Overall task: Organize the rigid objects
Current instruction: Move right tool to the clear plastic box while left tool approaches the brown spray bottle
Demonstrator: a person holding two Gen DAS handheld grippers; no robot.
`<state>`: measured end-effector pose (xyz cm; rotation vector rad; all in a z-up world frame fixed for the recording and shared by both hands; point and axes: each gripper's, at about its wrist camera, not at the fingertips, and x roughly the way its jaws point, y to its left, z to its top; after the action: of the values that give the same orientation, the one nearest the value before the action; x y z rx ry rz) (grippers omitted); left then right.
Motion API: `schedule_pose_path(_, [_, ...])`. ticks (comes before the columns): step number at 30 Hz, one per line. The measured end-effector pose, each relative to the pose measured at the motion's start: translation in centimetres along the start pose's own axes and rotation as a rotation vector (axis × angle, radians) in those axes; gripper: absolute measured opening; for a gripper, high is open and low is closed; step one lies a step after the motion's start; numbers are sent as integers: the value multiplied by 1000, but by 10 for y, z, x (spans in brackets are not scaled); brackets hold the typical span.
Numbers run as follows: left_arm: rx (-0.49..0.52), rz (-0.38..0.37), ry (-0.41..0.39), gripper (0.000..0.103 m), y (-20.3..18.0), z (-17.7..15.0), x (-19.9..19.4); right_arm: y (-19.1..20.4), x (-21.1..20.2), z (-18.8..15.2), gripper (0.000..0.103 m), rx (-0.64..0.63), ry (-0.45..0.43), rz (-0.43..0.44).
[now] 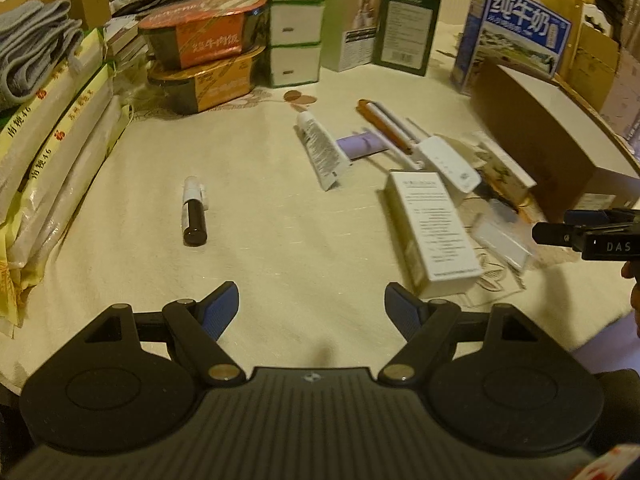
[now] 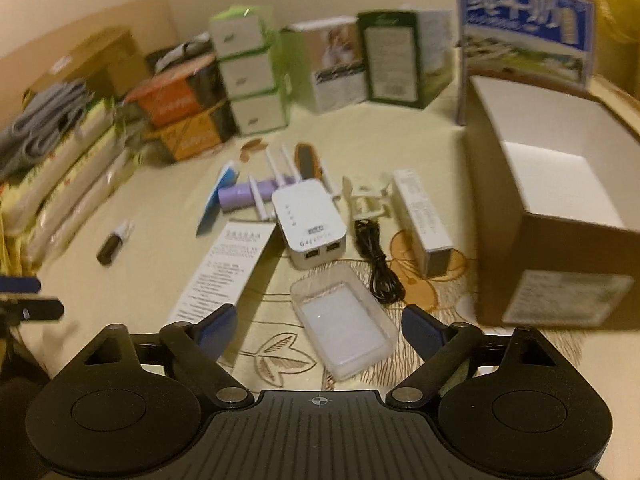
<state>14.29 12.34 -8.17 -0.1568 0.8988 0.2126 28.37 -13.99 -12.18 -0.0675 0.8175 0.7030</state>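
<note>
Both grippers hang over a cream tablecloth (image 1: 280,220) strewn with small goods. The left gripper (image 1: 312,306) has its blue-padded fingers (image 1: 222,308) spread wide with nothing between them; only bare cloth lies under the gap. The right gripper (image 2: 318,330) also stands with jaws well apart and grips nothing; a clear plastic case (image 2: 346,328) lies flat on the cloth between its fingers, and neither pad touches it. Beyond the case sits a white router (image 2: 310,226) with its antennas pointing away, ports facing the camera. A coiled black cable (image 2: 378,264) lies just to the right of the router, and a narrow white carton (image 2: 424,226) lies beside the cable. A printed white box (image 2: 222,270) lies flat to the left of the router. A small dark vial with a white cap (image 1: 195,212) lies alone, well apart from the cluster, on the left side of the cloth. A white tube (image 1: 322,150) lies near the middle. An open brown cardboard box (image 2: 556,264), white inside and holding nothing visible, stands at the right edge.
</note>
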Motion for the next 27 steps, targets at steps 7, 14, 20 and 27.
schedule_pose_path(7, [-24, 13, 16, 76, 13, 4, 25, -11, 44, 8, 77, -86, 60, 10])
schedule_pose_path(14, [-41, 22, 25, 74, 28, 7, 45, -12, 66, 10, 68, -131, 100, 10])
schedule_pose_path(20, [-41, 39, 23, 73, 40, 9, 57, -7, 72, 7, 54, -159, 111, -24])
schedule_pose_path(27, [-35, 64, 9, 68, 56, 17, 71, -5, 55, 14, 52, -41, 63, -62])
